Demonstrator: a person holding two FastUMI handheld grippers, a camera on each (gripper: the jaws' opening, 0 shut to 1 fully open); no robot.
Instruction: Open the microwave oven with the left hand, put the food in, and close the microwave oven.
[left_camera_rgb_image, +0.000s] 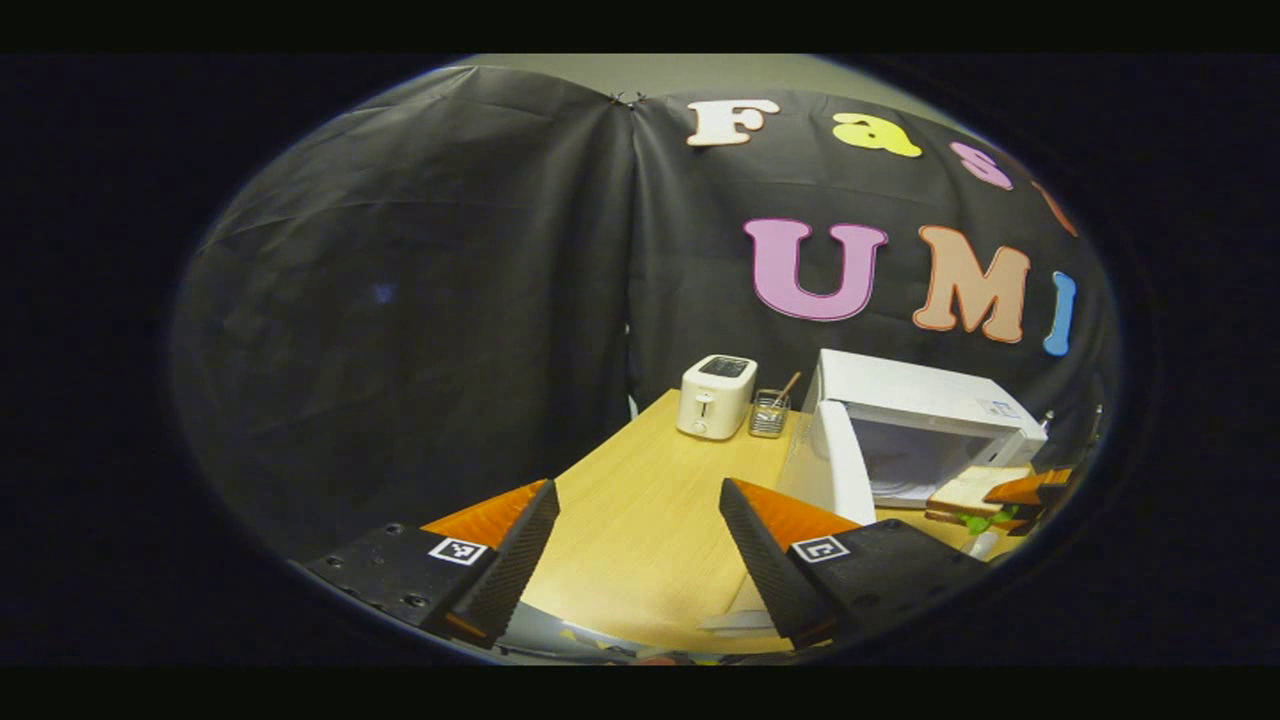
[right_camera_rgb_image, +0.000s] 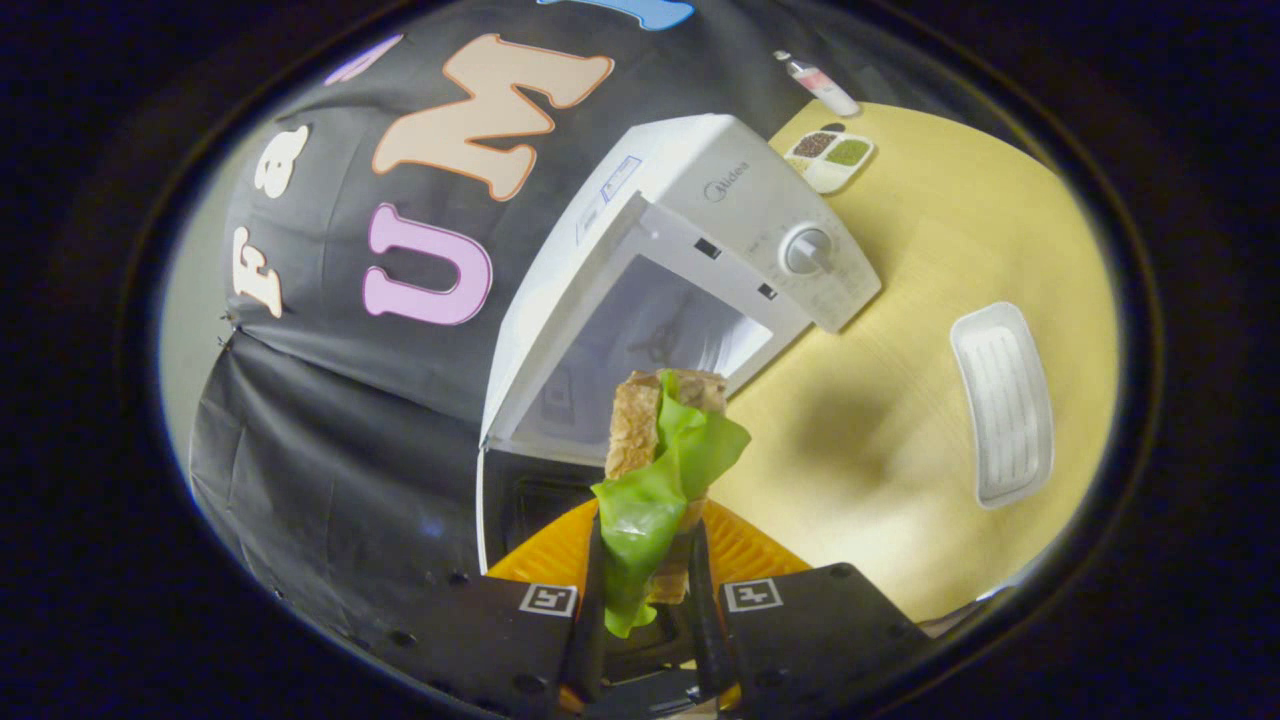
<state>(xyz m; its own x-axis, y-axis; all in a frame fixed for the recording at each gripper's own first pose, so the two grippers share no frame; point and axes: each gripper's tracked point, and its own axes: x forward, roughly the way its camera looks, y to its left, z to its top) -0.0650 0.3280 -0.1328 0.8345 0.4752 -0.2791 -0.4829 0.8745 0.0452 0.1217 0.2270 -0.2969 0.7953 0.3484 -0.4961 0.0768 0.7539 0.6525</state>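
The right gripper (right_camera_rgb_image: 645, 590) has its jaws clamped on a sandwich (right_camera_rgb_image: 655, 470), just before the open microwave (right_camera_rgb_image: 690, 260) on the bench (right_camera_rgb_image: 900, 400).

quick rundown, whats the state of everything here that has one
microwave oven: door swung open, cavity bare
sandwich: gripped, held in front of the oven opening, not yet inside
right gripper: jaws shut on the sandwich
left gripper: jaws apart, holding nothing
toaster: upright, nothing seen in its slots
white tray: flat on the table, nothing on it
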